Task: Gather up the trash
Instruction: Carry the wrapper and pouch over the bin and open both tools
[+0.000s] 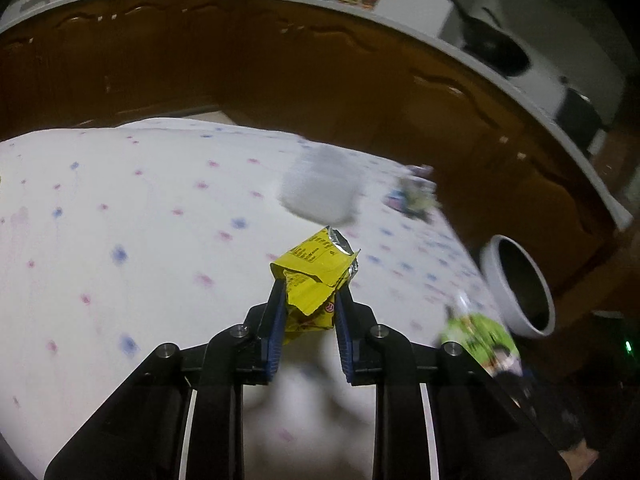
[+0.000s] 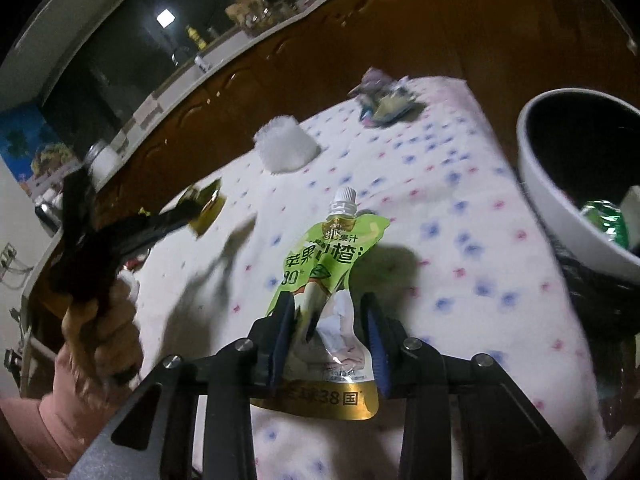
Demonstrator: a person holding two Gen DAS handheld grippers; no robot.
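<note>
Currently left gripper [image 1: 310, 300] pinches a yellow wrapper [image 1: 316, 270]; right gripper [image 2: 328, 320] clamps a green pouch [image 2: 326, 276]. Risk: thin foil slips out before reaching bin [image 2: 532, 168] at right.

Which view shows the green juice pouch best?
The right wrist view: the green juice pouch fills the centre, cap and print readable, between the right gripper fingers. The left wrist view catches only a blurred piece near the white bin.
</note>
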